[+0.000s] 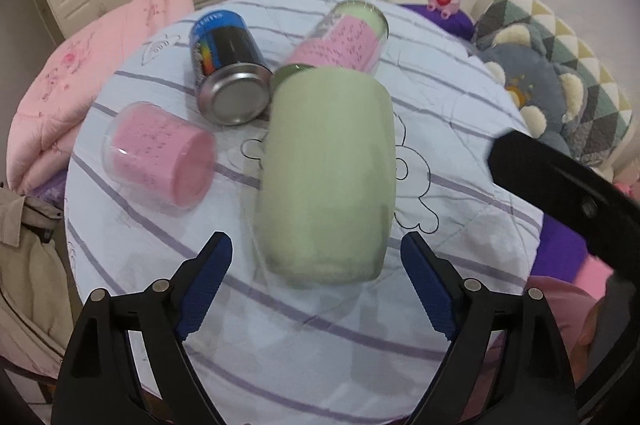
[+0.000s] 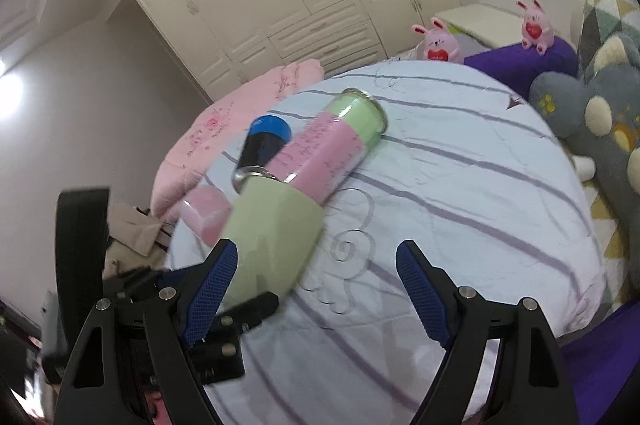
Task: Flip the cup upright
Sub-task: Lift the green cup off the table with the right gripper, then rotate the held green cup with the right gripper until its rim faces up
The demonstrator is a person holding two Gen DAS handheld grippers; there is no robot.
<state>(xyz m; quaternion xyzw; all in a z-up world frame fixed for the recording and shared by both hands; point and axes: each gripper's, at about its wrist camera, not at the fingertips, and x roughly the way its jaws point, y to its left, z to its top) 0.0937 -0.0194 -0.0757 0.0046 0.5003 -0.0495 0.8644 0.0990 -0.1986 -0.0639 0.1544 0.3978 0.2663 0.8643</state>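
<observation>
Lying sideways, seemingly untouched: green cup (image 1: 326, 177).

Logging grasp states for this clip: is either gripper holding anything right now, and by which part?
Nothing is held. The left gripper is open, its fingers either side of the lying green cup without touching. The right gripper is open too.

Steel can (image 1: 230, 73) and pink tumbler (image 1: 160, 155) crowd the green cup's (image 1: 326, 177) left; right side lies open.
</observation>
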